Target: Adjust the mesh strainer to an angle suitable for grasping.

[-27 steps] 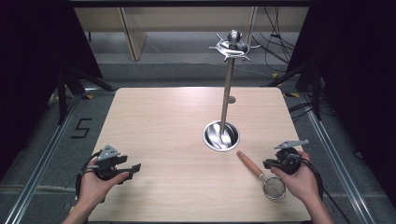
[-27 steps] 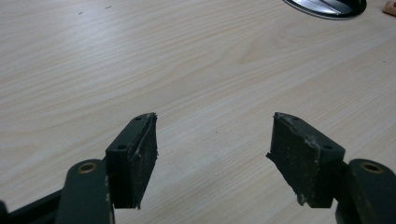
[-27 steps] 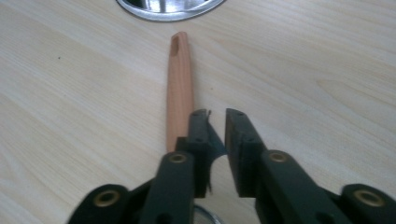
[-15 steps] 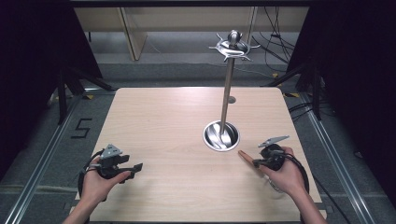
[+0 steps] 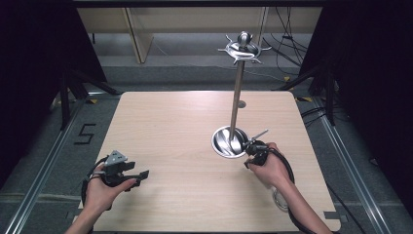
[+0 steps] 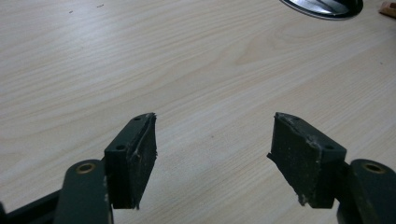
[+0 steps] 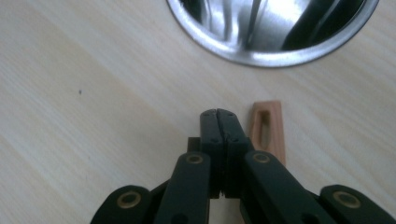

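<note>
Hovering right tool (image 7: 218, 113) closed and empty beside wooden handle (image 7: 266, 132) near steel base (image 7: 280, 55); left tool (image 6: 212, 140) open over tabletop (image 6: 140, 60).

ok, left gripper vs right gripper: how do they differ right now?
The left gripper has its jaws wide apart over bare table; the right gripper has its jaws pressed together. The left sits far from the steel base dish; the right is just short of it, beside a wooden handle. Both hold nothing.

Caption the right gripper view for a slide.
Shut right gripper beside wooden handle end, near the steel base.
</note>
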A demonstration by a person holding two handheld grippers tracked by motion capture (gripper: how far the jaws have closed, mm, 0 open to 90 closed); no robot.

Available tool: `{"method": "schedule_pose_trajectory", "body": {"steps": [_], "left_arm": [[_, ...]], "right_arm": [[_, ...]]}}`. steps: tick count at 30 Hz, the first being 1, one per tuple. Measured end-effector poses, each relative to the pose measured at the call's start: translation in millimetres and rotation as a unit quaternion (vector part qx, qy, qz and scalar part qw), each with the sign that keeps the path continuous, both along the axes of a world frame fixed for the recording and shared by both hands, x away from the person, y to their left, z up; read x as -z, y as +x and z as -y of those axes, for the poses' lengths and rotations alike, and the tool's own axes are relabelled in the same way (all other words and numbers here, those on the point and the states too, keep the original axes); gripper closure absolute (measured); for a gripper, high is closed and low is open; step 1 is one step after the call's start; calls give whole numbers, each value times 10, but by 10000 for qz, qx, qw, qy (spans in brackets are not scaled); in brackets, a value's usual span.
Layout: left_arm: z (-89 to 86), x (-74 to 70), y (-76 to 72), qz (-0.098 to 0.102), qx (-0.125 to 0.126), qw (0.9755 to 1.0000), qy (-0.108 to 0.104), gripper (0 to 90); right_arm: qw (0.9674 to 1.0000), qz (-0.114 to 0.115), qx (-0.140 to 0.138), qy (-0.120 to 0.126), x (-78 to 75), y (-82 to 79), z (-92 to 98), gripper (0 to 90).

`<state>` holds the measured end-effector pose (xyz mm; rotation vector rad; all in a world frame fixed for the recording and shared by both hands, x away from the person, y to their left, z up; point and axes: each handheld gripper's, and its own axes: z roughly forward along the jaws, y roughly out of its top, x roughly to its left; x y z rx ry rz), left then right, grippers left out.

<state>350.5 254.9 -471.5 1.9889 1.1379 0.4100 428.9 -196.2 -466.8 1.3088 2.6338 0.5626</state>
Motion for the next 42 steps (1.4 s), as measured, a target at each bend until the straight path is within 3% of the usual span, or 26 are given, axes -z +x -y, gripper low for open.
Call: {"method": "schedule_pose_trajectory", "body": {"steps": [2,4,5,7,15,16,19,20,21,24,27,28,31,35,37,38,41,42], "left_arm": [[-4,2,-11,-22,-37,10000,-22,305],[-16,3,-10,-44,-15,10000,31,305],[-16,3,-10,-44,-15,10000,31,305],[-14,-1,-4,-23,-31,10000,41,305],[-9,15,-5,-32,-14,10000,35,305],[-10,12,-13,-18,-21,10000,52,305],[-15,1,-14,-6,2,10000,56,305],[-23,-6,-15,53,12,10000,42,305],[-23,-6,-15,53,12,10000,42,305],[-26,-5,-9,44,-28,10000,33,305],[-17,4,-4,44,-67,10000,-39,306],[-28,2,3,54,-44,10000,47,306],[-24,2,8,-5,-48,10000,27,306],[-26,-1,17,24,-27,10000,47,306],[-25,-2,21,18,-65,10000,24,306],[-26,-1,31,32,-56,10000,9,306],[-25,4,36,48,-63,10000,5,306],[-23,3,39,25,-47,10000,5,307]], "right_arm": [[10000,69,11,-8,-13,64,-3,900],[9999,-54,109,99,-4,86,-17,900],[10000,27,18,15,11,115,3,900],[9999,30,97,-75,39,149,-6,900],[9997,26,240,-72,104,258,15,900],[9994,-68,339,93,91,260,23,900],[9992,-25,401,84,90,280,56,900],[9978,-80,642,166,83,288,86,900],[9978,-80,642,166,83,288,86,900],[9948,-37,983,257,78,326,190,900],[9938,106,1099,89,56,372,310,900],[9921,39,1252,97,45,373,340,900],[9884,-9,1505,201,39,382,468,900],[9843,87,1748,240,21,391,625,900],[9838,164,1775,169,16,395,668,900],[9807,172,1946,111,0,386,746,900],[9802,180,1970,98,13,382,831,900],[9781,198,2064,175,17,366,889,894]]}}
